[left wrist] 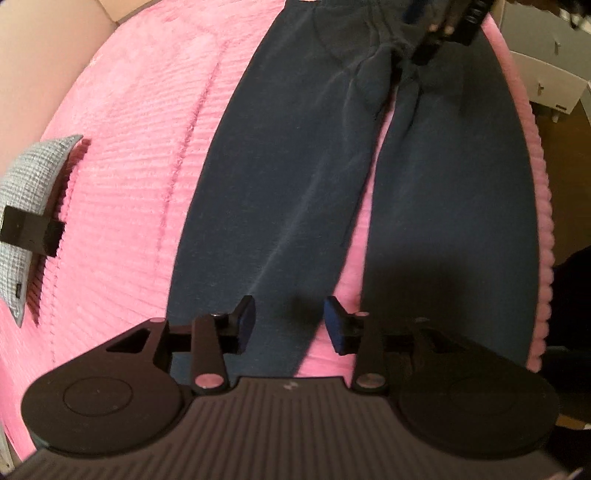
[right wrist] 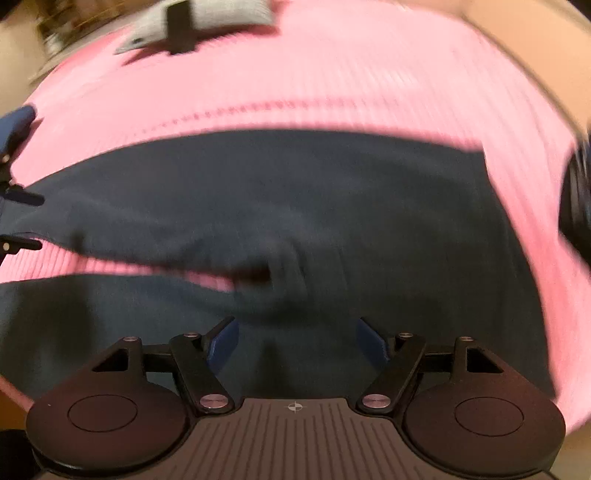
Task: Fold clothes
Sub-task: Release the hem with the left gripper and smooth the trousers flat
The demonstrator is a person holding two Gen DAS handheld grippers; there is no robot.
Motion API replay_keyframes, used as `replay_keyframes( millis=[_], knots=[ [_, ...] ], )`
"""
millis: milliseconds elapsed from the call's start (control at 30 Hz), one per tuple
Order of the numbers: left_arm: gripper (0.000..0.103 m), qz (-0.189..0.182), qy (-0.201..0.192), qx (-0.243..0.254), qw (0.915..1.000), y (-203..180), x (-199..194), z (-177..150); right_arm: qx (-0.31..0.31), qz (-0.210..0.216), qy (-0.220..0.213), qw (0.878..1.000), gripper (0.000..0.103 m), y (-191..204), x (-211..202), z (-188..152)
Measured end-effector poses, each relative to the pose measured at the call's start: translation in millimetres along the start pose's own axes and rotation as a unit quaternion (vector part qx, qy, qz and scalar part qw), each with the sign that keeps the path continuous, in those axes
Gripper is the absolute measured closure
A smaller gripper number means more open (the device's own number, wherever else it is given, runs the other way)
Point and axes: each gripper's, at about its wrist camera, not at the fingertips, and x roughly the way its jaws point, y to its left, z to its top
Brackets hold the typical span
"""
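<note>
Dark navy trousers [left wrist: 280, 177] lie flat on a pink ribbed blanket [left wrist: 129, 147], both legs running toward the left wrist camera. My left gripper [left wrist: 290, 314] hovers over the lower end of one leg. It is open, and its blue pads [left wrist: 246, 314] grip nothing. The right gripper [left wrist: 443, 26] shows dark and blurred at the top, over the waist end. In the blurred right wrist view, my right gripper [right wrist: 297, 336] stands open above the trousers [right wrist: 332, 206] near where the legs part, with nothing between its pads. The left gripper [right wrist: 16, 184] pokes in at the left edge.
A grey woven cushion with a black strap [left wrist: 33, 184] rests on the blanket's far side, also seen as the cushion [right wrist: 207, 14]. White drawers [left wrist: 546, 55] stand beyond the blanket's edge. The blanket [right wrist: 295, 85] ends just past the near trouser leg.
</note>
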Motion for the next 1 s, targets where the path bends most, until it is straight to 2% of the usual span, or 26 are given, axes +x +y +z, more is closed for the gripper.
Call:
replay_keyframes(
  millis=[67,167,233,367,433,533,733,867,1000],
  knots=[
    [0.066,-0.007,0.009,-0.01,0.9999,-7,-4,1,0.068,0.013,0.021,0.997,0.03,-22,7,-23],
    [0.065,-0.023,0.015,-0.014,0.9995,-23,-5,8,0.19,0.03,0.068,0.979,0.03,-62,27,-56],
    [0.065,-0.033,0.019,-0.015,0.9992,-34,-6,12,0.228,0.038,0.066,0.971,0.03,-79,26,-71],
    [0.061,-0.044,0.019,-0.014,0.9988,-51,-14,16,0.213,0.004,0.075,0.974,0.03,-78,5,-76],
    [0.059,-0.047,0.018,-0.019,0.9985,-54,-18,15,0.225,-0.008,0.071,0.972,0.03,-76,-10,-79],
    [0.059,-0.051,0.014,-0.019,0.9984,-58,-27,12,0.235,-0.025,0.049,0.97,0.03,-76,-36,-80],
    [0.058,-0.06,-0.028,-0.026,0.9974,-53,-32,23,0.222,-0.058,-0.005,0.973,0.03,-94,-75,-57],
    [0.058,-0.05,-0.065,-0.025,0.9964,-46,-31,59,0.186,-0.052,-0.032,0.981,0.03,-123,-80,-21],
    [0.057,-0.058,-0.108,-0.048,0.9913,-46,-32,116,0.132,-0.028,-0.053,0.989,0.03,-159,-70,22]
  ],
)
